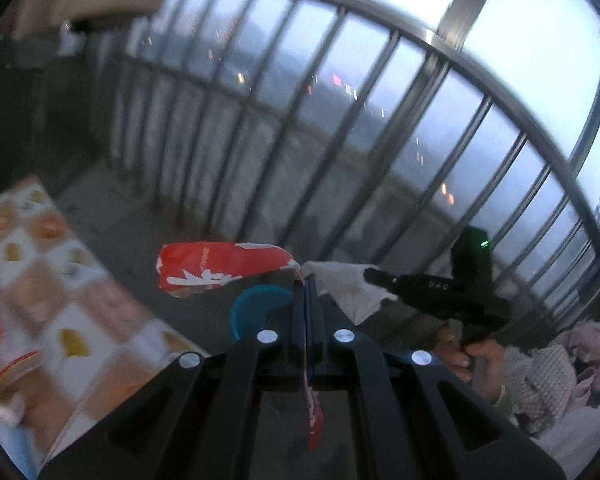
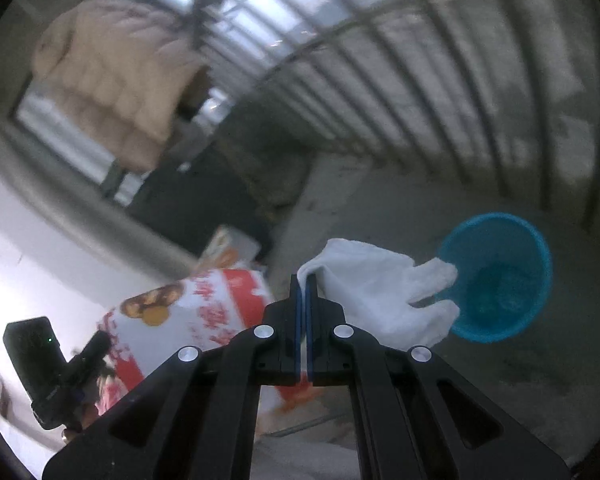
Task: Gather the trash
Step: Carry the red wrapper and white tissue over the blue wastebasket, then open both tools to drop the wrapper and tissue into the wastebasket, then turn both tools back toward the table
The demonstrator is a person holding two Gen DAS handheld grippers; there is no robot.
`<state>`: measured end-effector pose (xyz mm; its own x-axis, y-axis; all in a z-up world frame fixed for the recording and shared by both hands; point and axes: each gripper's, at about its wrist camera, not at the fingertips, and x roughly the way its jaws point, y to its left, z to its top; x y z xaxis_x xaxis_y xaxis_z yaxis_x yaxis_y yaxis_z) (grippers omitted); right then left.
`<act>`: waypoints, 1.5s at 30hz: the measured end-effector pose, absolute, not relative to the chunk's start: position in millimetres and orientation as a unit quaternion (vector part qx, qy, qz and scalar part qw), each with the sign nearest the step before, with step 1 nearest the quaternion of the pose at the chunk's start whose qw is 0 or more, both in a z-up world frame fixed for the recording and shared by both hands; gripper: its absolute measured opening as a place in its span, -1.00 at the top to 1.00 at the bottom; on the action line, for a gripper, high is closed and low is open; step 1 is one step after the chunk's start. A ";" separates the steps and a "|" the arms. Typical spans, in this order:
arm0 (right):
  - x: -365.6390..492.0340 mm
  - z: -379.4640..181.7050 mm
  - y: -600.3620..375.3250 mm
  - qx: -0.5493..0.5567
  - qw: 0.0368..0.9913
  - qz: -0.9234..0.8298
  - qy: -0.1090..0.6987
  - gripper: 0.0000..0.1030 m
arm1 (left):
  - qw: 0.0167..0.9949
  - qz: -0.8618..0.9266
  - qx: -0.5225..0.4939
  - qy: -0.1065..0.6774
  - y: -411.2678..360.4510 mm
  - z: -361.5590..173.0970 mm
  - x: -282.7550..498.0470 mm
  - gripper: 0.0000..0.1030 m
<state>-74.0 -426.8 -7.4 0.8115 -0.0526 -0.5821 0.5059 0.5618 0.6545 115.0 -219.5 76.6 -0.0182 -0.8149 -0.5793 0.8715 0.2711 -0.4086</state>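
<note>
1. Left wrist view: left gripper [image 1: 309, 280], jaws pressed together, pinching a red wrapper [image 1: 220, 266] with white print. One flap spreads out to the left beyond the tips; a strip hangs down between the fingers toward the camera.
2. Same view: blue bin [image 1: 256, 306], partly hidden behind the fingers, on the grey floor [image 1: 140, 240] below the wrapper. White tissue [image 1: 352, 286] just right of the tips, held by the right gripper [image 1: 374, 276] (dark, with a green light on its camera).
3. Same view: patterned box [image 1: 52, 280] at left, blurred; metal railing [image 1: 340, 120] behind.
4. Right wrist view: right gripper [image 2: 304, 280], jaws closed on the white tissue [image 2: 380, 292], which drapes right and overlaps the rim of the blue bin [image 2: 496, 276] standing open on the floor [image 2: 500, 380].
5. Same view: red-and-white printed bag [image 2: 204, 312] at left; beige coat [image 2: 116, 80] hanging behind.
</note>
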 end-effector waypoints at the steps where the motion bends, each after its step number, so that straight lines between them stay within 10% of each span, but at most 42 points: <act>1: -78.4 -18.0 -437.8 0.448 0.837 -0.177 0.260 0.99 | 0.693 -0.603 0.056 0.391 -242.5 65.0 111.2 1.00; 13: -75.3 -95.0 -515.8 0.514 0.783 -0.227 0.266 0.90 | 0.673 -0.574 0.240 0.400 -431.4 -65.9 69.2 0.97; 15: -74.4 -117.3 -532.7 0.529 0.772 -0.235 0.261 0.46 | 0.682 -0.556 0.261 0.397 -449.4 -87.8 70.3 0.56; 16: -75.0 -127.5 -540.7 0.533 0.766 -0.242 0.267 0.15 | 0.688 -0.540 0.276 0.399 -453.7 -98.1 72.1 -0.03; 18: -73.3 -154.2 -552.7 0.535 0.750 -0.262 0.287 -0.26 | 0.698 -0.517 0.292 0.401 -453.2 -111.2 76.3 -0.20; 26: -95.8 -208.6 -548.6 0.569 0.693 -0.291 0.334 -0.24 | 0.701 -0.484 0.233 0.469 -402.5 -90.5 113.8 -0.32; 45: -20.9 -79.5 -375.0 0.262 0.835 -0.210 0.437 -0.63 | 0.848 -0.347 0.054 0.397 -51.5 30.2 102.5 -0.60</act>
